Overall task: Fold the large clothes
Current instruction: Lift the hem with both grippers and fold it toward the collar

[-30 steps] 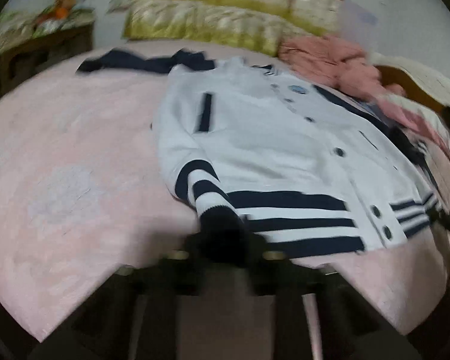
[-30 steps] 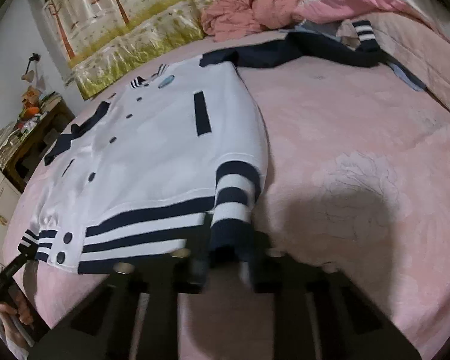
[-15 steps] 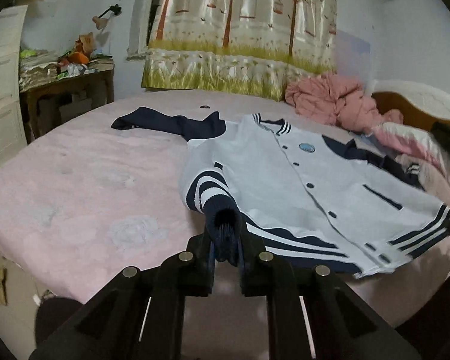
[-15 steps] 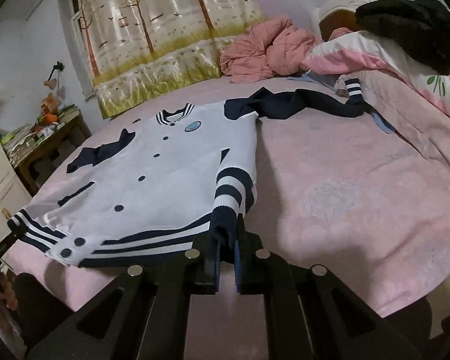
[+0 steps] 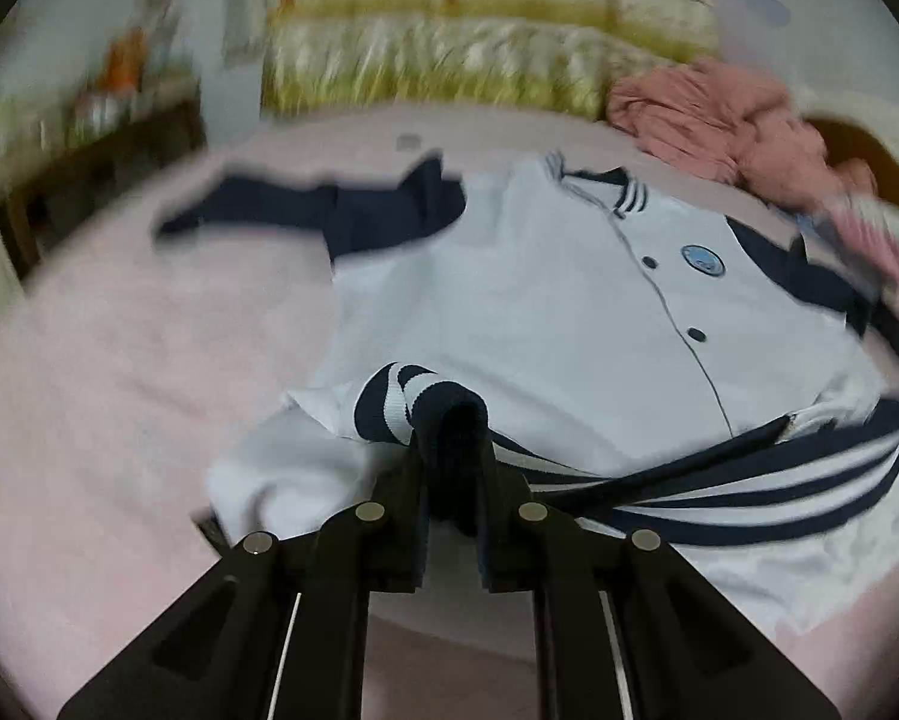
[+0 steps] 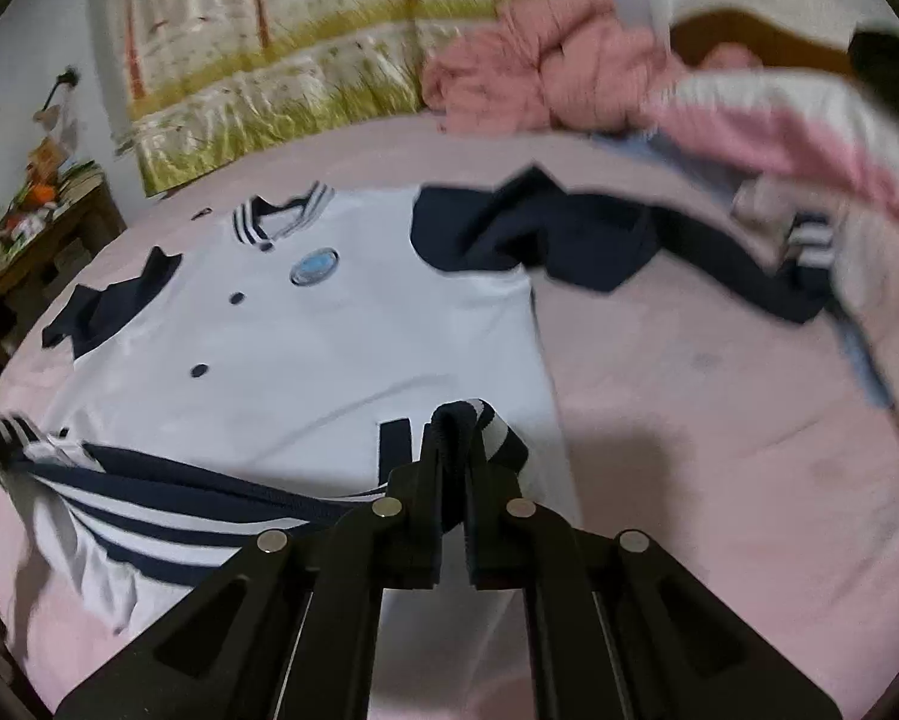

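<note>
Two hand-held grippers each pinch a corner of a white varsity jacket [image 5: 545,312] on a bed covered in a pink bedspread [image 5: 119,420]. In the left wrist view, the left gripper [image 5: 452,474] has its fingers [image 5: 404,498] pressed onto the striped navy hem [image 5: 749,480] at one bottom corner, the ribbed band bunched and looped between them. In the right wrist view, the right gripper [image 6: 452,468] pinches the opposite corner of the same hem, fingers [image 6: 485,480] closed on the folded band. The hem stretches between the two grippers, raised and drawn over the lower front of the jacket, which lies face up with dark buttons [image 6: 236,299] down its middle and a round blue badge [image 6: 313,266] on the chest. One navy sleeve [image 6: 599,240] trails outward from the shoulder across the bedspread; the other sleeve [image 5: 305,216] lies spread the opposite way. Beyond the striped collar [image 6: 281,216], a crumpled pink garment [image 6: 539,60] sits near the head of the bed, beside pink-and-white bedding [image 6: 779,114]. A curtain printed with trees [image 6: 281,42] hangs behind, and a cluttered wooden table [image 6: 35,234] stands by the wall.
</note>
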A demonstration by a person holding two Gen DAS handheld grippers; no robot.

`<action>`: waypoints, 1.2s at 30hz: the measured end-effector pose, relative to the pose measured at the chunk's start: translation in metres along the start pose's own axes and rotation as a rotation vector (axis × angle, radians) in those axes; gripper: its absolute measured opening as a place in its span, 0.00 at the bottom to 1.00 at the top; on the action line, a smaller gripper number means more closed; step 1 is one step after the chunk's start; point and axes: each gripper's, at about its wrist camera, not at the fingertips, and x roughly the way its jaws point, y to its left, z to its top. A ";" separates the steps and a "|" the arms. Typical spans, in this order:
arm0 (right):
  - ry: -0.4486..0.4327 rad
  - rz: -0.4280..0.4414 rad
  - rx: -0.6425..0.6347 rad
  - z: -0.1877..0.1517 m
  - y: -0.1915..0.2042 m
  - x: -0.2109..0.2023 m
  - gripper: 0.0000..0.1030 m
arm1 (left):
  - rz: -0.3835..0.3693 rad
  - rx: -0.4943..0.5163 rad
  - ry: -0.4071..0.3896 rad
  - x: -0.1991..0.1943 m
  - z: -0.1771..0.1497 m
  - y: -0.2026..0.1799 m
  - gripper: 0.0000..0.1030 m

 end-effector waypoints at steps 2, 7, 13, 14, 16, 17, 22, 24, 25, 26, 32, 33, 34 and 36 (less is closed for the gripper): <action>0.003 0.008 0.020 -0.004 -0.003 0.014 0.04 | -0.024 -0.012 -0.031 0.003 -0.002 0.006 0.22; -0.096 -0.040 -0.040 -0.004 -0.005 0.004 0.54 | 0.109 0.074 -0.248 -0.022 -0.011 0.009 0.89; -0.157 0.030 -0.064 -0.007 -0.029 -0.034 0.95 | -0.009 0.058 -0.271 -0.038 -0.010 0.025 1.00; -0.141 0.037 -0.075 -0.008 -0.031 -0.034 0.95 | -0.008 0.065 -0.226 -0.029 -0.009 0.025 1.00; -0.093 0.053 -0.107 -0.009 -0.033 -0.025 0.95 | -0.038 0.068 -0.090 -0.001 -0.008 0.026 1.00; -0.034 0.082 -0.125 -0.010 -0.033 -0.015 0.95 | -0.060 0.062 -0.051 0.009 -0.009 0.027 1.00; 0.097 0.157 -0.142 -0.020 -0.027 0.021 0.10 | -0.091 0.033 -0.023 0.022 -0.011 0.033 0.03; -0.046 0.058 -0.136 -0.019 -0.021 0.004 0.06 | -0.081 -0.004 -0.121 0.004 -0.009 0.039 0.04; -0.126 0.046 -0.110 -0.016 -0.020 -0.011 0.06 | -0.055 -0.019 -0.161 -0.004 -0.008 0.041 0.04; -0.187 0.035 -0.089 -0.012 -0.018 -0.023 0.06 | -0.011 -0.021 -0.190 -0.009 -0.006 0.040 0.04; 0.044 -0.160 -0.181 -0.016 -0.005 0.046 0.08 | 0.039 -0.133 -0.013 0.040 -0.006 0.069 0.01; 0.076 -0.158 -0.169 -0.018 -0.009 0.055 0.09 | 0.022 -0.145 -0.018 0.039 -0.006 0.072 0.01; 0.045 -0.153 -0.162 -0.016 -0.011 0.049 0.11 | 0.004 -0.147 -0.033 0.035 -0.006 0.072 0.01; -0.026 -0.143 -0.155 -0.013 -0.013 0.031 0.37 | -0.010 -0.127 -0.048 0.032 -0.008 0.068 0.01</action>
